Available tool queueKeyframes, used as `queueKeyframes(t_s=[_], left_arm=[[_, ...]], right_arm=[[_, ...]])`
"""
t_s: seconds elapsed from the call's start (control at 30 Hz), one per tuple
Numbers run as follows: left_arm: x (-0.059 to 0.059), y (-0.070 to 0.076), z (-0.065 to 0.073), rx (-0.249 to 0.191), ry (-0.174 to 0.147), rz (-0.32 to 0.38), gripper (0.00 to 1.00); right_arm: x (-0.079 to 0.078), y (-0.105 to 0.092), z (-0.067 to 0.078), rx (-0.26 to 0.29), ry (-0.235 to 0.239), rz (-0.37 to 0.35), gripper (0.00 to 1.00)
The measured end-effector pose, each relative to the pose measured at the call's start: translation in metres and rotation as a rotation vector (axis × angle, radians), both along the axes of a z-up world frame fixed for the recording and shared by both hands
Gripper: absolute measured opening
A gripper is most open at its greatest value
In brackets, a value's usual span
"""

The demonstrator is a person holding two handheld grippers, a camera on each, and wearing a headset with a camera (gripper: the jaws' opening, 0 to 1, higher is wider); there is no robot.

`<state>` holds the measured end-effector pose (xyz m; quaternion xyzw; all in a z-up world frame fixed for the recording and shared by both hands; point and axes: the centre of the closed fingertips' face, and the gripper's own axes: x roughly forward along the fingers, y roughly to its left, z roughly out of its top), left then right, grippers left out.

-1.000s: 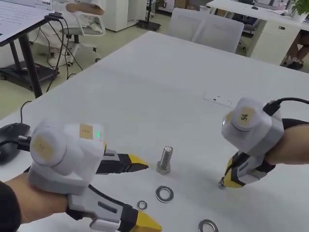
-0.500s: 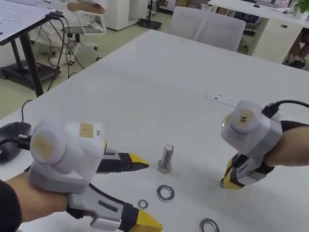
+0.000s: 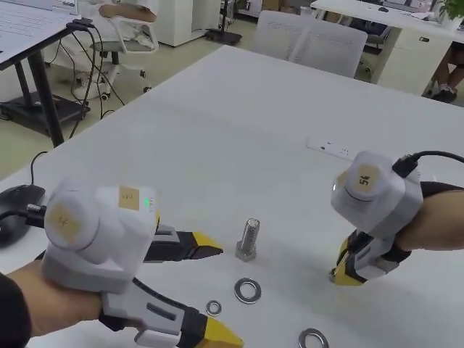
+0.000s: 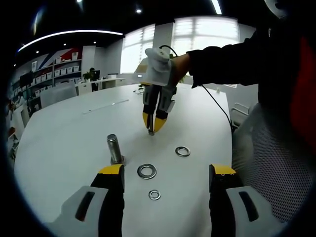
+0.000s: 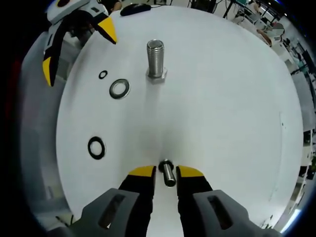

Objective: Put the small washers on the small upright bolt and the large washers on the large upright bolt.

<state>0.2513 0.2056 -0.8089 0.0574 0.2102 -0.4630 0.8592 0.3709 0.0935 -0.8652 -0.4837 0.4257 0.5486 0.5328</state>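
In the head view the right gripper (image 3: pixel 341 274) has its tips half hidden under its own housing, and the edge washer (image 3: pixel 312 338) is cut off at the bottom. Its own view shows the jaws pinching the small bolt (image 5: pixel 167 173) against the table (image 5: pixel 222 98). The left gripper (image 4: pixel 167 172) is spread wide and holds nothing, near the large bolt (image 4: pixel 114 149) and 2 more washers (image 4: pixel 146 171).

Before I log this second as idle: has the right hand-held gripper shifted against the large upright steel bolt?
No. The right hand-held gripper, shut on a small silver bolt, stays put right of the large upright steel bolt.
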Motion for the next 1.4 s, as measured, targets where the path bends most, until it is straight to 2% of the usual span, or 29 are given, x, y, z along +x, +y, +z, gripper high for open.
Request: queueKeyframes(t_s=[0.33,0.63,1.0,1.17,1.4], left_arm=[[-0.001,-0.001,0.000,0.002,0.000,-0.003,0.69],[-0.001,-0.002,0.001,0.002,-0.003,-0.006,0.69],[-0.001,-0.001,0.003,0.000,-0.012,-0.002,0.69],[0.000,-0.001,0.003,0.001,-0.014,-0.001,0.69],[0.001,0.000,0.004,0.000,-0.018,0.003,0.69]], right_arm=[[0.000,-0.001,0.005,0.014,-0.009,-0.003,0.24],[0.001,0.005,0.016,0.036,-0.039,0.010,0.28],[0.001,0.019,0.032,0.067,-0.079,0.053,0.31],[-0.004,0.033,0.042,0.092,-0.090,0.077,0.31],[-0.012,0.043,0.048,0.098,-0.092,0.111,0.31]])
